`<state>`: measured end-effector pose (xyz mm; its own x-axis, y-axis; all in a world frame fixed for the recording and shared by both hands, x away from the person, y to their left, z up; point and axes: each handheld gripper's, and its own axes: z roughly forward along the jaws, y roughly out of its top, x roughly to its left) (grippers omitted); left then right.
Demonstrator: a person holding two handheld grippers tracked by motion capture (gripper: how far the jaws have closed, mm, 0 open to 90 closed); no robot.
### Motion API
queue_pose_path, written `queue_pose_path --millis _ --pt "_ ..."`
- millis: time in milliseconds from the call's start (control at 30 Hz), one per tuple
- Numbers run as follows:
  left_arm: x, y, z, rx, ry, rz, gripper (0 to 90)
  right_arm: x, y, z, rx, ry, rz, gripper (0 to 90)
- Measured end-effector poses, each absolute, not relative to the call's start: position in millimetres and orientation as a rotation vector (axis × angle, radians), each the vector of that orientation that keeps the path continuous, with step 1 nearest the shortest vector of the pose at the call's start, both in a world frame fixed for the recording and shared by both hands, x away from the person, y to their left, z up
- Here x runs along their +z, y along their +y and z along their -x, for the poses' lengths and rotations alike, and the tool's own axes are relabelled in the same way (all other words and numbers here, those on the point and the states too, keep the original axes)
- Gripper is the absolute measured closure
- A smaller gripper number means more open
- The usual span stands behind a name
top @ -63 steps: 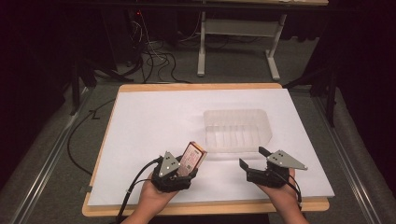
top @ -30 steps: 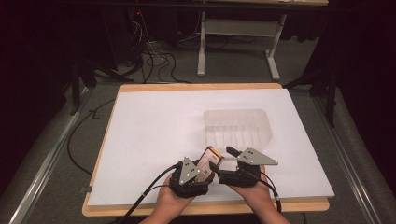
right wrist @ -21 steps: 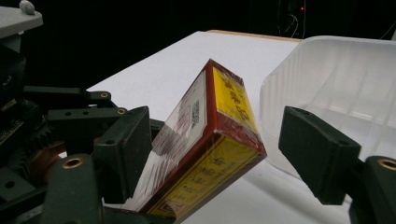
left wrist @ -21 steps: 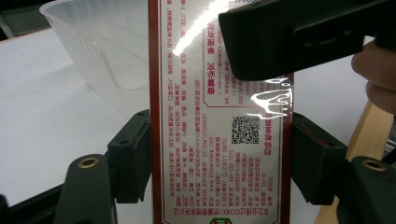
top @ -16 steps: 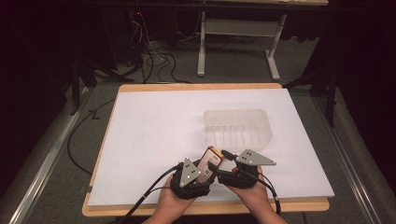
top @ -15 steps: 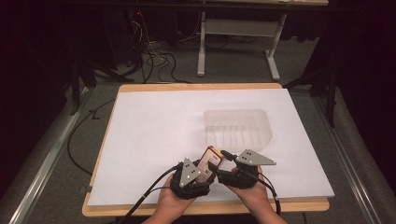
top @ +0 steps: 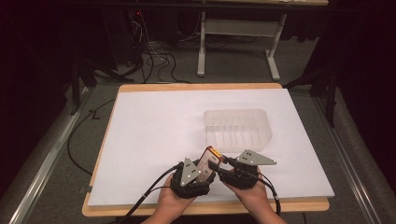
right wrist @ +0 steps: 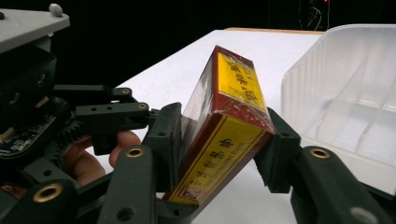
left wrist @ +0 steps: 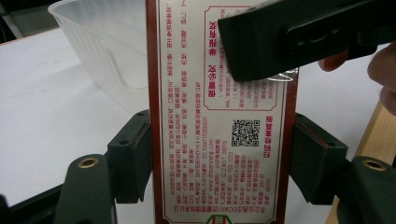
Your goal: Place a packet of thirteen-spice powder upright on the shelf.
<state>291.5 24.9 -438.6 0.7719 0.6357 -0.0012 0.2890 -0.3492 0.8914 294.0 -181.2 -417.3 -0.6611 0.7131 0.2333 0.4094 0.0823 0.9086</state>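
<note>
red-and-yellow box [top: 206, 164], one, pinched by both hand-held grippers, left [top: 198, 175] and right [top: 215, 164], beside one plastic tray [top: 238, 129].

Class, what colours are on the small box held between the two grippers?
The box is red and yellow, with a pale printed back; the right gripper view shows it best.
</note>
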Motion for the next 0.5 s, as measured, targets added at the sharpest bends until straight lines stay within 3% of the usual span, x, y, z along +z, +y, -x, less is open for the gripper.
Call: queue_pose_path --millis 300,500 --pt "-439.9 23.8 -293.3 0.401 0.699 -1.957 31.8 -412.9 -177.5 -290.3 1.586 2.102 -1.083 65.2" --pt "-438.4 26.3 -295.6 0.365 0.705 -1.955 23.1 -410.3 -178.6 -288.6 1.549 2.076 -1.068 68.1"
